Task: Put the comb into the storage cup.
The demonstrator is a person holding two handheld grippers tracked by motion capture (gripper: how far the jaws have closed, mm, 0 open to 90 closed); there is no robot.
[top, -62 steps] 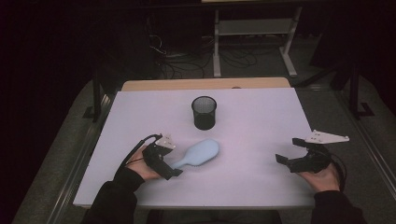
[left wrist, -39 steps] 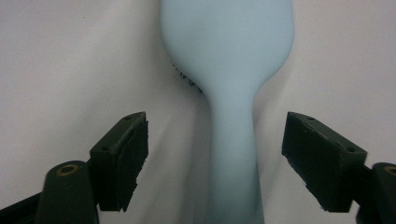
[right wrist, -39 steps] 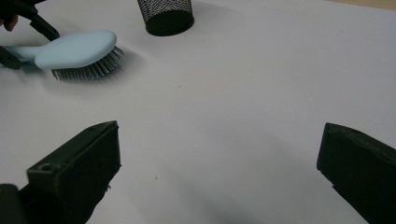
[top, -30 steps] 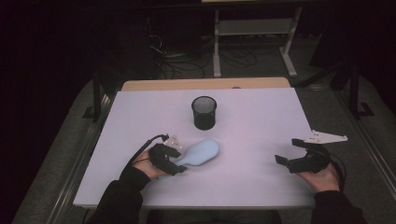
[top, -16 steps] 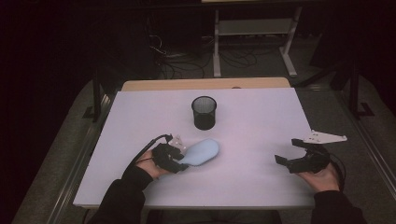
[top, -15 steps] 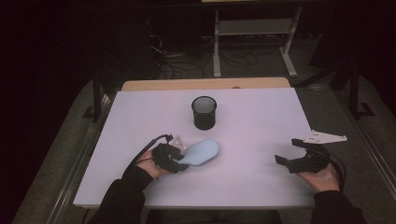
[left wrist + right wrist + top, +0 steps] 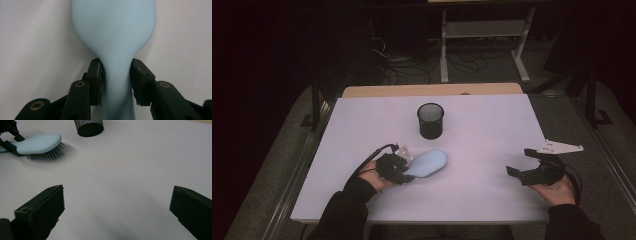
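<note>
Left gripper (image 7: 404,170) jaws have just been closing and are now narrow, pads pressed on both sides of the neck of the light blue hairbrush (image 7: 427,163), between handle and head. No brand, label or writing readable anywhere. Hairbrush lies flat on the white table (image 7: 492,125), bristles down, head pointing away from the gripper toward the black mesh cup (image 7: 430,120), near it but apart. Right gripper (image 7: 528,164) rests well apart from the hairbrush, on the far right of the table, jaws wide, nothing between them.
</note>
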